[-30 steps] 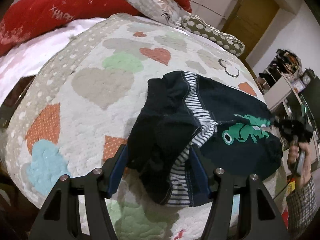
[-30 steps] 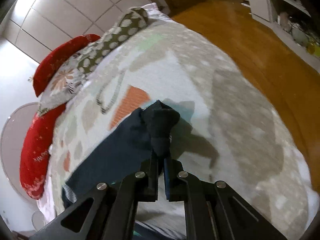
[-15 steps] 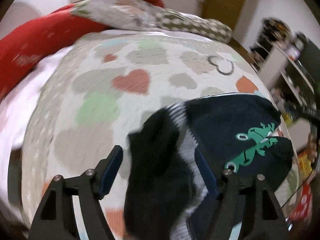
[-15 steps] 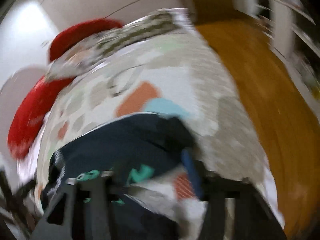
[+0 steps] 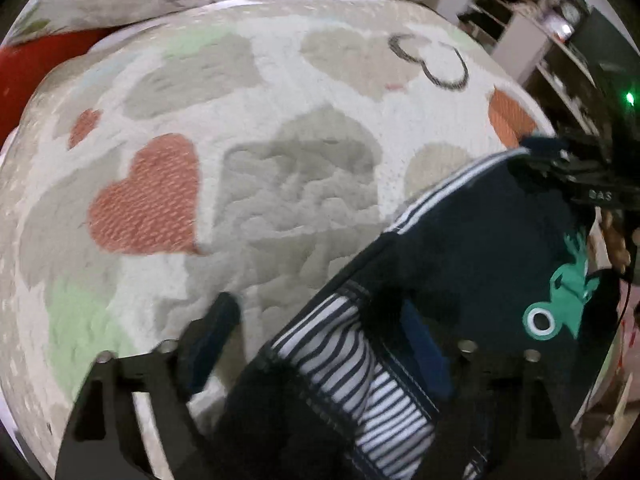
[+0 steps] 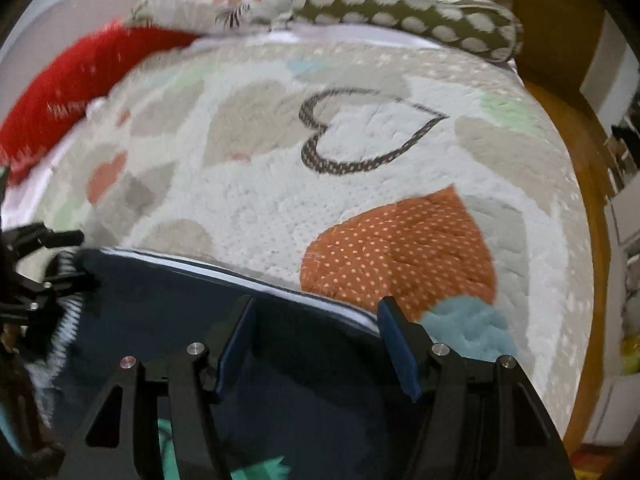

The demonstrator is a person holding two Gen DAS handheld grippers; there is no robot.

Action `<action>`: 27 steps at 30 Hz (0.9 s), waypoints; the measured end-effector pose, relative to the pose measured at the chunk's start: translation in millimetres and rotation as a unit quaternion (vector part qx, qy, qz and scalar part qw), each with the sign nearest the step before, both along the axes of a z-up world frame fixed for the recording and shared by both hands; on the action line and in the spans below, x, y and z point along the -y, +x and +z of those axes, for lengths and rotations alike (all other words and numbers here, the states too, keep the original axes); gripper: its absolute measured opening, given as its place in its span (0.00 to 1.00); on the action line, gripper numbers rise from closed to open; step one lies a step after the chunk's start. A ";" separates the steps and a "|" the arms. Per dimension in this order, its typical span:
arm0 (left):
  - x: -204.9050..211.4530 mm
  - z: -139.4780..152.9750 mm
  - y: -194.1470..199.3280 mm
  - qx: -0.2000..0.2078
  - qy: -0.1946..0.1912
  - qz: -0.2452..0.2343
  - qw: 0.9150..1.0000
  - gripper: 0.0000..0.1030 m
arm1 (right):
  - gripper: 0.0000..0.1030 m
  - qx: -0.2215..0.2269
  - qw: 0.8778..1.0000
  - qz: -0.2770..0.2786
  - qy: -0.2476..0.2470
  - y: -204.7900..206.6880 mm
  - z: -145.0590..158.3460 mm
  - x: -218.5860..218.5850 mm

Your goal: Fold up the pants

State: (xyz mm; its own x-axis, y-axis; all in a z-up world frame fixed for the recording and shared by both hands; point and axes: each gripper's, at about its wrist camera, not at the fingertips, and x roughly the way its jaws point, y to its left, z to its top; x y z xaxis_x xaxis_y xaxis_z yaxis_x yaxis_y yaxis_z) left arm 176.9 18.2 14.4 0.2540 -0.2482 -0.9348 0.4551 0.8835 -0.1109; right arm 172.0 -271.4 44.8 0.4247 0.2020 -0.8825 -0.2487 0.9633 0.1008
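Dark navy pants [image 5: 472, 248] with a striped lining and a green frog print [image 5: 560, 300] lie flat on the bed. My left gripper [image 5: 320, 336] is open, its jaws wide apart over the striped waistband. My right gripper [image 6: 316, 332] is open just above the pants [image 6: 200, 312] near their far edge. The right gripper also shows at the right edge of the left wrist view [image 5: 580, 176]; the left gripper shows at the left edge of the right wrist view [image 6: 36, 264].
A quilted bedspread [image 6: 360, 168] with heart patches covers the bed. Red [image 6: 60, 84] and spotted olive pillows [image 6: 400, 12] lie at the head. A wooden floor [image 6: 592, 184] and shelves [image 5: 560, 60] are to the right.
My right gripper let go of the bunched pants end and opened. Both grippers dropped lower and the pants now lie spread flat instead of hanging bunched.
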 end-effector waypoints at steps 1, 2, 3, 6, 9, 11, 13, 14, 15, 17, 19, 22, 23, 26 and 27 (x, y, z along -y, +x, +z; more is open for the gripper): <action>4.8 -1.0 0.1 0.002 0.013 -0.005 1.000 0.84 | 0.68 0.003 1.000 0.006 -0.013 2.6 -5.5 -3.7; 8.9 -0.9 -0.4 0.004 0.023 -0.007 1.000 0.81 | 0.69 0.008 1.000 0.010 -0.019 4.2 -8.4 -7.2; 10.3 0.0 -2.0 0.007 0.024 -0.007 1.000 0.66 | 0.70 0.014 1.000 0.012 -0.023 3.8 -9.8 -10.1; 10.4 13.8 -10.3 0.018 0.009 -0.015 1.000 0.04 | 0.22 0.012 1.000 0.026 -0.003 -4.0 -7.0 -15.6; 10.8 30.6 -24.3 0.044 0.009 -0.013 0.999 0.04 | 0.09 0.014 0.999 0.029 0.015 -13.5 2.7 -16.3; 10.5 42.8 -36.3 0.063 0.009 -0.010 0.998 0.04 | 0.08 0.028 0.999 0.020 0.025 -24.4 13.5 -14.9; 8.4 60.2 -52.1 0.087 0.003 -0.008 0.996 0.04 | 0.07 0.044 0.998 0.015 0.032 -37.9 26.4 -14.9; 8.0 67.7 -59.0 0.097 0.000 -0.007 0.995 0.04 | 0.07 0.052 0.998 0.013 0.035 -45.5 33.2 -15.1; 6.0 77.7 -69.4 0.110 -0.004 -0.004 0.994 0.04 | 0.07 0.060 0.997 0.011 0.038 -54.4 40.4 -15.3; 1.6 91.9 -87.3 0.126 -0.014 -0.001 0.992 0.04 | 0.07 0.079 0.996 0.010 0.041 -75.2 55.0 -15.8; -3.5 104.1 -111.3 0.148 -0.023 0.001 0.989 0.04 | 0.07 0.096 0.994 0.011 0.044 -101.1 68.4 -16.0; -10.7 113.6 -150.4 0.176 -0.027 0.005 0.984 0.04 | 0.07 0.114 0.992 0.017 0.052 -142.2 81.4 -18.2; -12.6 112.9 -161.1 0.182 -0.028 0.008 0.983 0.04 | 0.07 0.117 0.991 0.019 0.057 -155.0 82.7 -19.3; -19.5 102.6 -198.6 0.194 -0.025 0.021 0.981 0.04 | 0.07 0.120 0.990 0.028 0.064 -196.8 76.1 -27.1; -20.5 94.0 -211.1 0.195 -0.018 0.026 0.980 0.04 | 0.07 0.118 0.990 0.030 0.065 -210.2 70.2 -30.6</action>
